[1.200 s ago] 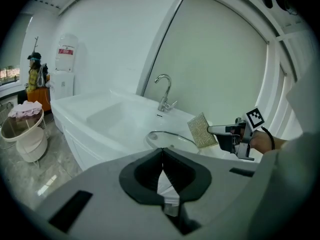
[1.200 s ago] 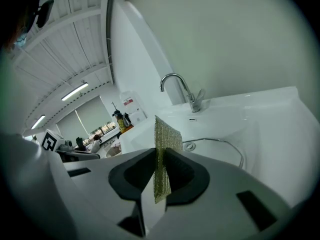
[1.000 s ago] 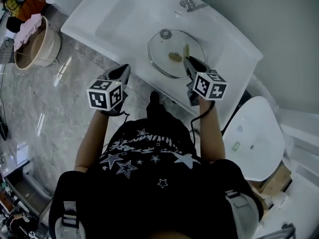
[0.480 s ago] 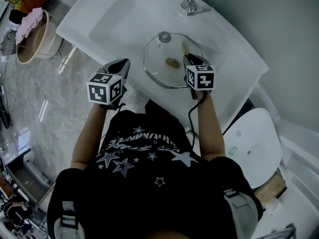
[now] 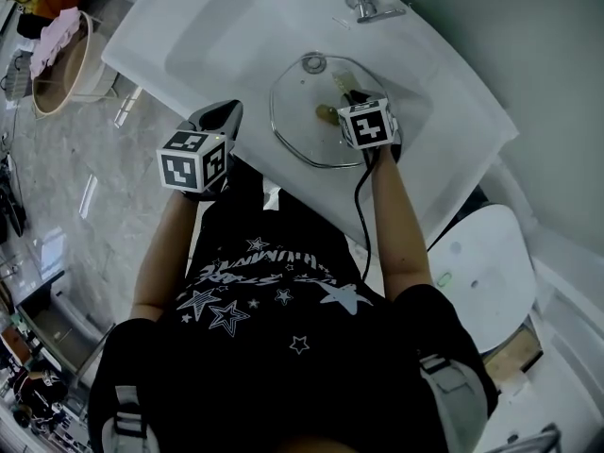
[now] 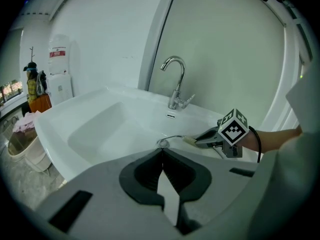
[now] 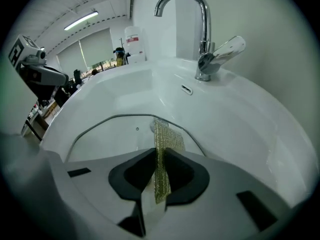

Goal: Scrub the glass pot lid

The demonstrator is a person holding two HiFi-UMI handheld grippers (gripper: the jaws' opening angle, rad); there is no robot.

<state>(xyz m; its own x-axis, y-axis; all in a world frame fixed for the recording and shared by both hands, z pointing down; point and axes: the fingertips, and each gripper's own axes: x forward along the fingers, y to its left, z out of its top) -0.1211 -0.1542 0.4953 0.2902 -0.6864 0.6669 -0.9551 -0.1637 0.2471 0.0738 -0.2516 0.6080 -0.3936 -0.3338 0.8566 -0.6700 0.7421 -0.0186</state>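
The glass pot lid (image 5: 295, 125) lies flat on the white counter beside the basin, its brownish knob (image 5: 327, 114) in the middle. My right gripper (image 5: 345, 99) reaches over the lid's right half, shut on a yellow-green scrub pad (image 7: 161, 151) whose free end hangs out over the glass (image 7: 112, 134). My left gripper (image 5: 225, 119) hovers at the counter's front edge, left of the lid and apart from it. Its jaws (image 6: 161, 152) are shut with nothing between them. From the left gripper view the right gripper (image 6: 199, 139) and pad (image 6: 189, 140) sit just above the lid's rim (image 6: 167, 139).
A chrome faucet (image 5: 363, 3) stands behind the lid, and the sink basin (image 5: 215, 36) lies to its left. On the marble floor at far left is a tan bucket (image 5: 61, 74) holding pink cloth. A white rounded fixture (image 5: 481, 272) sits at lower right.
My right gripper has moved forward and left with the pad, from the lid's near right rim to beside the knob. The left gripper has barely shifted.
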